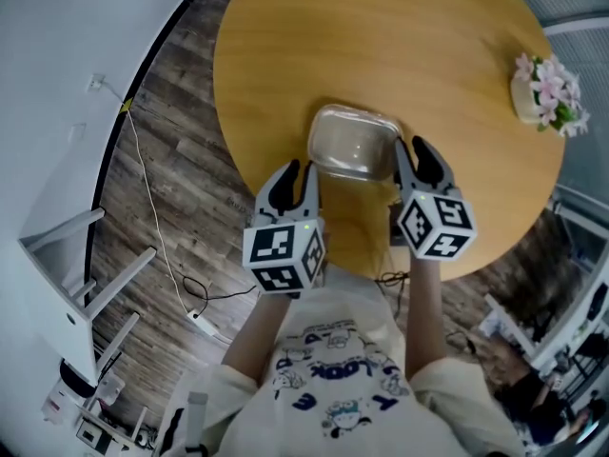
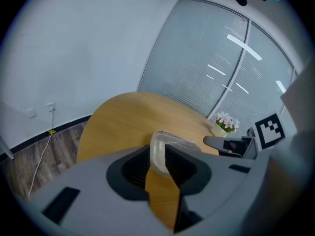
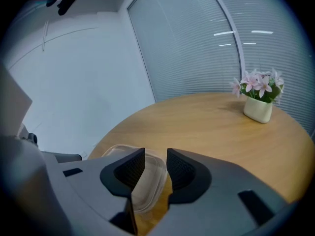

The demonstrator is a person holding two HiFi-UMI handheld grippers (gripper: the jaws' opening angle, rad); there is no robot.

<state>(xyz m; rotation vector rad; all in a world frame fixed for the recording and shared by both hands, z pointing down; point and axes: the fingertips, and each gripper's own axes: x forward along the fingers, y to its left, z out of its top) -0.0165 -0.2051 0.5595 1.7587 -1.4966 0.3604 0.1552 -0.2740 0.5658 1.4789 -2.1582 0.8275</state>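
Starting nearest, at the left gripper (image 1: 299, 171): parted by a narrow slot, clamped on nothing, with the left rim of the clear tub (image 1: 354, 143) showing in the gap just ahead of the tips. Much the same at the right gripper (image 1: 416, 150): a narrow gap, nothing held, set close by the tub's right corner, contact unclear. Seen from the head view only: both grippers flanking the tub at the near edge of the round table (image 1: 381, 36). Shown best by the right gripper view: far right, a pot of pink flowers (image 3: 258, 107) before window blinds (image 3: 197, 43).
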